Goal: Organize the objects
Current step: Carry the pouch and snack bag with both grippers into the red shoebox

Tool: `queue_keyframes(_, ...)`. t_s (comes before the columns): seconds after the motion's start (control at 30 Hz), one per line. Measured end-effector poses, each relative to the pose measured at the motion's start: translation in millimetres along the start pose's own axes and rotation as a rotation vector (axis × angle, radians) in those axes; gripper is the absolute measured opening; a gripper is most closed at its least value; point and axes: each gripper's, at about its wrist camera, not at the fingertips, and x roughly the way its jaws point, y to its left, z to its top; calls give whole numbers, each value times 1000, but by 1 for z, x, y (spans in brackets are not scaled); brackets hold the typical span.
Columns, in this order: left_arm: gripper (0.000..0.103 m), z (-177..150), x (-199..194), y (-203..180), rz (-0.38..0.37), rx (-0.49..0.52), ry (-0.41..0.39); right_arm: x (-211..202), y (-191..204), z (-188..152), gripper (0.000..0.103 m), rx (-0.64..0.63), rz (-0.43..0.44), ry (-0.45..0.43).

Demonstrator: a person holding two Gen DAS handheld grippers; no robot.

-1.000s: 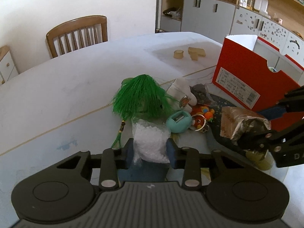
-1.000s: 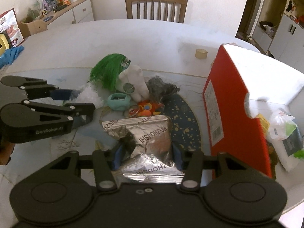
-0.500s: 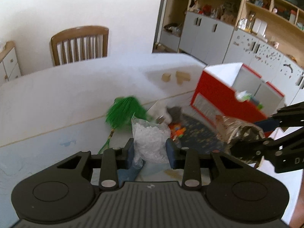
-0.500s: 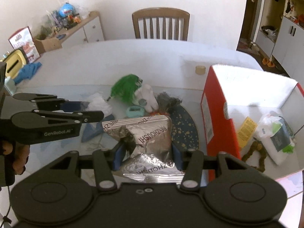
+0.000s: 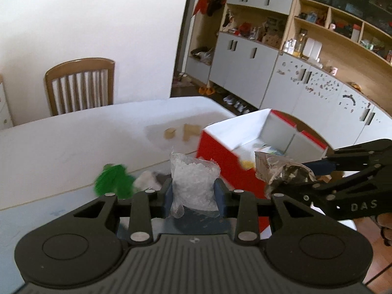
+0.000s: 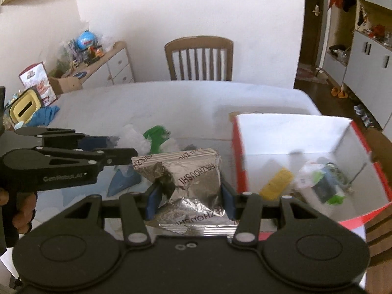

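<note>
My left gripper [image 5: 193, 191] is shut on a clear bag of white pellets [image 5: 193, 183] and holds it high above the table. My right gripper [image 6: 188, 196] is shut on a crinkled silver foil snack packet [image 6: 186, 183], also lifted; the packet shows in the left wrist view [image 5: 279, 171]. The red box with a white inside [image 6: 289, 134] stands open to the right and holds a yellow packet [image 6: 276, 183] and a green-and-white bag [image 6: 321, 181]. A green fluffy toy [image 5: 112, 181] lies on the table below.
A blue cloth [image 6: 122, 181] and several small toys lie on the table by the green toy. Wooden blocks [image 5: 186, 132] sit behind the box. A wooden chair [image 6: 198, 58] stands at the far edge. Cupboards line the right wall.
Both grippers have risen well above the table with their loads and shifted toward the red box, whose open inside now shows. The toys on the table look smaller and farther below.
</note>
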Motion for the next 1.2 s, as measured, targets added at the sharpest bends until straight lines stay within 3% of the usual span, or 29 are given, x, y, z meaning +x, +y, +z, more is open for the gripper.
queue_keyframes(0.63, 34, 28, 52, -103, -35, 74, 41, -30, -125, 7, 50, 39, -116, -70)
queue_keyframes(1.2, 35, 38, 141, -160, -4, 113, 198, 12, -207, 16, 50, 51, -143, -12)
